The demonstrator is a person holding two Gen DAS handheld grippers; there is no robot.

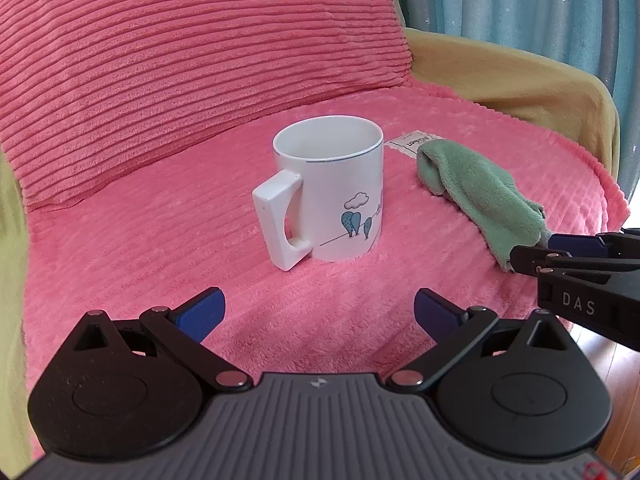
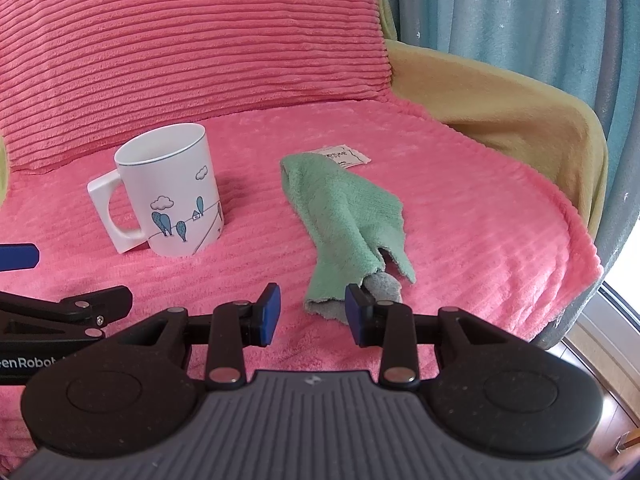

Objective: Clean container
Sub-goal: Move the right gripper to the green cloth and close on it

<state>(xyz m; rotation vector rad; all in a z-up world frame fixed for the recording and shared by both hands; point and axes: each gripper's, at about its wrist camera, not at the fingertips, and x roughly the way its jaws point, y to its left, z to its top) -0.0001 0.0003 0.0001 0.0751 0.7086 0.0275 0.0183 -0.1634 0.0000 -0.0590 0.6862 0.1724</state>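
With the left gripper wide open and empty before the mug, upright on the soft pink blanket, and the right gripper part-open, empty, at the cloth end, a nudge may tip the mug.

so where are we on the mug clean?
Nothing looks done yet. The white ceramic mug with blue tree print stands untouched on the pink fleece blanket. Right claw, open, hovers at the green microfibre cloth; left claw open, facing the mug. Left: grasping and wiping.
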